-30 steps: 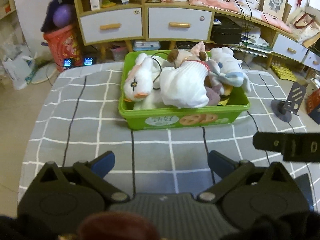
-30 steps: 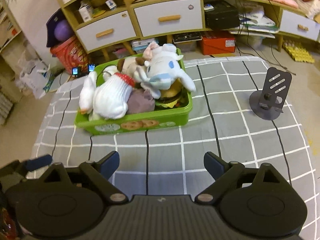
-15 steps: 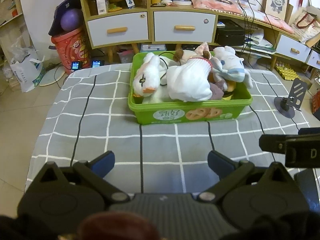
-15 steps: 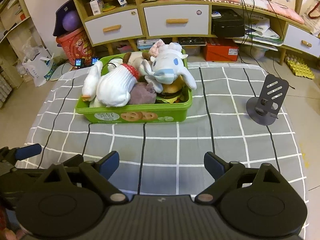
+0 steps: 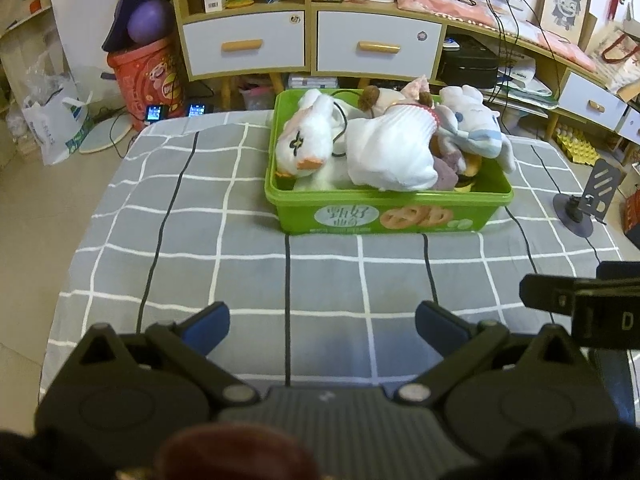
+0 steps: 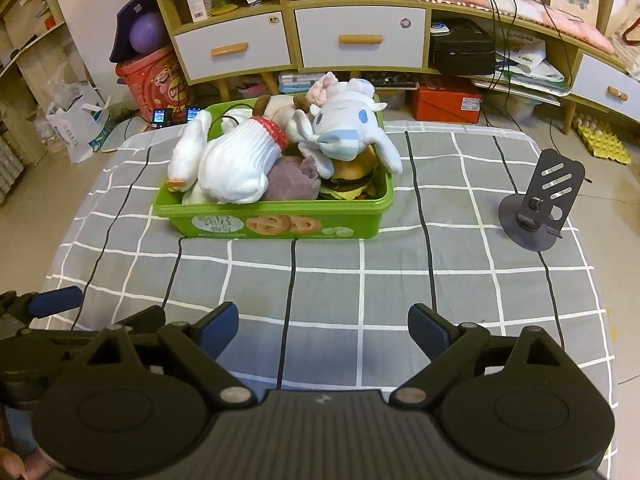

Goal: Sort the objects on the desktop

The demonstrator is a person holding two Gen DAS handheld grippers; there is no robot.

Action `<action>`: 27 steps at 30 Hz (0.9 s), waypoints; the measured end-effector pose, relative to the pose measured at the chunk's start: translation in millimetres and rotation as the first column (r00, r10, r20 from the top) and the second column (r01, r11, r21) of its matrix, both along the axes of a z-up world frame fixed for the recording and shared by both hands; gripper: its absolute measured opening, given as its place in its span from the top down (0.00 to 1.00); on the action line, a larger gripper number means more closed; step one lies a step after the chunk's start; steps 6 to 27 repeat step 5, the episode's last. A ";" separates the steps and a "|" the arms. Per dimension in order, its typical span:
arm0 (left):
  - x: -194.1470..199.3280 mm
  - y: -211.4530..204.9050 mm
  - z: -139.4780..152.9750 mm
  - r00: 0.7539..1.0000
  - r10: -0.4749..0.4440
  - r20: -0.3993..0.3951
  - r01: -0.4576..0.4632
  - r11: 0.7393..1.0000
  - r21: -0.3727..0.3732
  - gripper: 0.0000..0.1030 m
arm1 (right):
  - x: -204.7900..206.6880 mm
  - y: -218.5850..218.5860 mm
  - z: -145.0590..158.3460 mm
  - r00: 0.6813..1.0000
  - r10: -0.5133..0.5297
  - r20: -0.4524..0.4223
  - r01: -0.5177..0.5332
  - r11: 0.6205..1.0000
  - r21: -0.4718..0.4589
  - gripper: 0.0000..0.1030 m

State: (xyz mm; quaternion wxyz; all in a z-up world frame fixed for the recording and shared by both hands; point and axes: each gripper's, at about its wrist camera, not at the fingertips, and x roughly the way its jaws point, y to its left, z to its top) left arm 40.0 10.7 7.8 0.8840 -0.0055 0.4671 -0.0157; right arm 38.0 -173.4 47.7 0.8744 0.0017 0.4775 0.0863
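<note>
A green plastic box (image 5: 384,216) (image 6: 276,224) stands on the grey checked tablecloth (image 5: 224,248), heaped with plush toys: a white duck (image 5: 306,142) (image 6: 182,162), a white ribbed toy with a red collar (image 5: 394,152) (image 6: 240,160), a white and blue long-eared toy (image 5: 474,130) (image 6: 348,128), a purple one (image 6: 294,178) and a burger-like one (image 6: 352,178). My left gripper (image 5: 322,320) is open and empty over the cloth, well in front of the box. My right gripper (image 6: 323,326) is open and empty, also in front of the box.
A dark grey phone stand (image 6: 536,208) (image 5: 588,204) stands on the cloth to the right of the box. Behind the table are wooden shelves with white drawers (image 6: 360,38), a red bucket (image 5: 146,78) and clutter on the floor. The right gripper's finger shows in the left wrist view (image 5: 580,308).
Both grippers have drawn back and up from the box, so it looks farther off and more of the room shows. Both stay open and empty.
</note>
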 end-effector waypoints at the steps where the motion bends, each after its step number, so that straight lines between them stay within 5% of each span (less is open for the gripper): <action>1: 0.1 0.3 -0.7 1.000 0.001 -0.003 -0.001 1.000 -0.002 0.00 | -0.2 0.3 -0.2 1.000 0.002 0.000 -0.002 1.000 -0.001 0.10; 27: 0.6 -0.3 -4.2 1.000 0.001 -0.012 -0.001 1.000 0.002 0.00 | -0.9 0.5 -0.8 1.000 0.004 0.002 -0.004 1.000 -0.001 0.10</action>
